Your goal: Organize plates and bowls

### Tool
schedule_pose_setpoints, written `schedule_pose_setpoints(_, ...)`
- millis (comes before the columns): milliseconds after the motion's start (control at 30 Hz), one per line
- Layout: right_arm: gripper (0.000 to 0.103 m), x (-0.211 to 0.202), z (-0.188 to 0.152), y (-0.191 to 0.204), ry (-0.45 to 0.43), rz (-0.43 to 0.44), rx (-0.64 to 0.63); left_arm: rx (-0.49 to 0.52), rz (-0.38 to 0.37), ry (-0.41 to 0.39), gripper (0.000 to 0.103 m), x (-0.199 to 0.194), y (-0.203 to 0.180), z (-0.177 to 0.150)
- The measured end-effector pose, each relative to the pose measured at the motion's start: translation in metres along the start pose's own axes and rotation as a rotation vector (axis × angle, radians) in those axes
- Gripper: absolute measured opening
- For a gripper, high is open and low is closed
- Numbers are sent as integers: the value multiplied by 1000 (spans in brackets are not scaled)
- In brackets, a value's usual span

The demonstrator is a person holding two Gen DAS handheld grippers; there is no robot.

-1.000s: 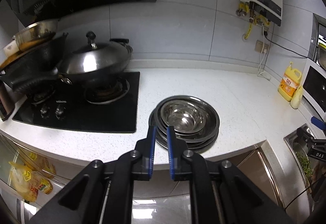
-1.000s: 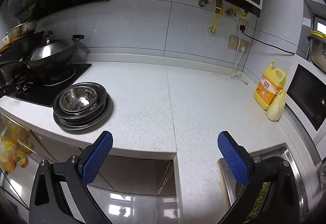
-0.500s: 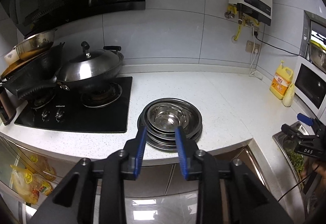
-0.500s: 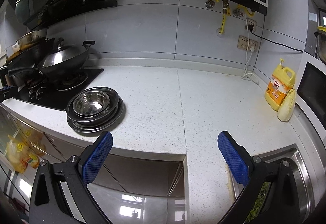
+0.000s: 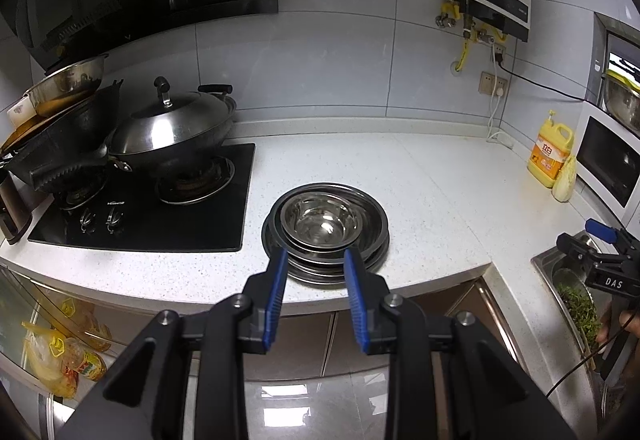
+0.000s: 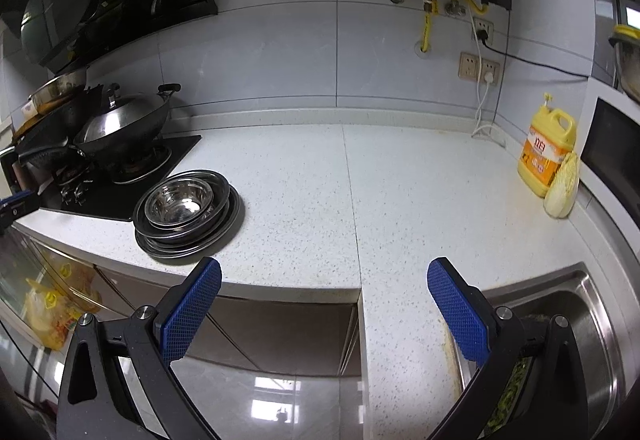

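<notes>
A stack of steel plates [image 5: 326, 264] with a steel bowl [image 5: 322, 220] nested on top sits near the front edge of the white counter [image 5: 432, 191], right of the hob. It also shows in the right wrist view [image 6: 188, 236], with the bowl [image 6: 179, 201] on top. My left gripper [image 5: 315, 260] is open and empty, held off the counter's front edge just short of the stack. My right gripper [image 6: 324, 272] is wide open and empty, in front of the counter edge, well right of the stack.
A black gas hob [image 5: 140, 207] with a lidded wok [image 5: 172, 131] stands left of the stack. A yellow detergent bottle [image 6: 546, 155] and a cabbage [image 6: 564, 183] stand at the right by a microwave [image 5: 612, 163]. A steel sink [image 6: 560, 320] lies front right.
My left gripper has opened from nearly shut and drawn back from the stack. The right gripper has stayed wide open while its view shifted slightly left towards the stack.
</notes>
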State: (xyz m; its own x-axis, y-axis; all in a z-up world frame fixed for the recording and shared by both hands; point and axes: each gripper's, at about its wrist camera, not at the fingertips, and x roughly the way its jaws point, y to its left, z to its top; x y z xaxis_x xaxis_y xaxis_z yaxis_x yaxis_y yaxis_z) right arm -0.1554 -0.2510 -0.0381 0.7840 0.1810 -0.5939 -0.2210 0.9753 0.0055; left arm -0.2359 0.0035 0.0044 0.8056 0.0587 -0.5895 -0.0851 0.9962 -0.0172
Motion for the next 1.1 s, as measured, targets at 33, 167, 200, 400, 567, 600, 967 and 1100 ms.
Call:
schedule_pose_setpoints(33, 102, 0, 0, -1, 1, 1, 6, 2, -1, -1, 28, 0, 0, 0)
schedule_pose_setpoints(167, 101, -3, -2, -4, 2, -4, 20, 5, -9, -1, 28, 1, -3, 0)
schedule_pose_setpoints(200, 101, -4, -2, -5, 2, 1, 27, 6, -14, 0, 28, 2, -2, 1)
schedule_pose_setpoints(400, 102, -4, -2, -7, 17, 14, 49, 14, -30, 3, 28, 5, -9, 1)
schedule_pose_setpoints(567, 102, -4, -2, -10, 23, 13, 61, 22, -39, 8, 28, 9, -11, 1)
schedule_pose_setpoints(600, 102, -4, -1, -10, 23, 10, 62, 24, -40, 8, 28, 10, -11, 1)
schedule_pose_setpoints(967, 102, 2, 1, -8, 33, 4, 55, 19, -41, 13, 28, 14, -12, 3)
schedule_pose_setpoints(1100, 102, 6, 0, -8, 46, 10, 53, 15, -34, 15, 28, 17, -9, 3)
